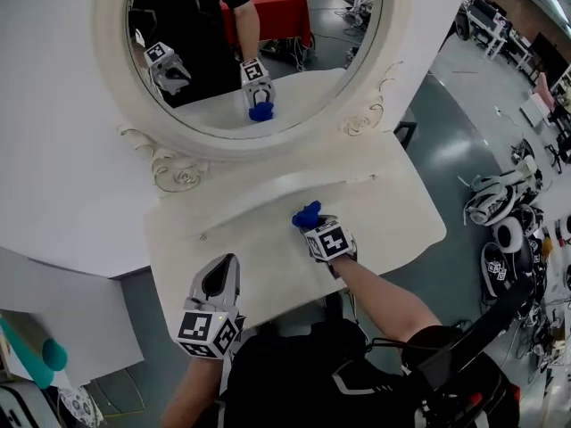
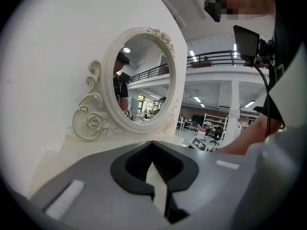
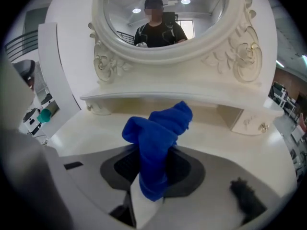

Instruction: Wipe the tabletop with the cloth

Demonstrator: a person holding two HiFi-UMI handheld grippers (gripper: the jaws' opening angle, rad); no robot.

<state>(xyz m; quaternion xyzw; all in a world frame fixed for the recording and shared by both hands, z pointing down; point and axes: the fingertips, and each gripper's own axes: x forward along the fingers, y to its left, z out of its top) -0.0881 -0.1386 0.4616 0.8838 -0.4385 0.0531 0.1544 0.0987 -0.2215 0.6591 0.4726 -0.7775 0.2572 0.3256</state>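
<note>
Where the left tool (image 1: 225,266) hangs nearest the person, over the front left of the white surface (image 1: 393,212), its jaws are pressed together with nothing between them. Further in, about mid-surface, the right tool (image 1: 314,225) is clamped on the blue cloth (image 1: 306,214). In the right gripper view the cloth (image 3: 160,133) is pinched at its lower end and the rest bunches out loose past the jaw tips. It can't be seen whether the bunch touches the surface.

Judgement: the cloth is light, soft and floppy, with no stiffness, so a wad will drag and fold over rather than lie flat. The grip is best kept deep on a gathered fold, as here, leaving enough free fabric to press down. It is not fragile or slippery.

Behind it come the raised ledge (image 1: 268,194), then the oval mirror (image 1: 250,52), which reflects both tools.
</note>
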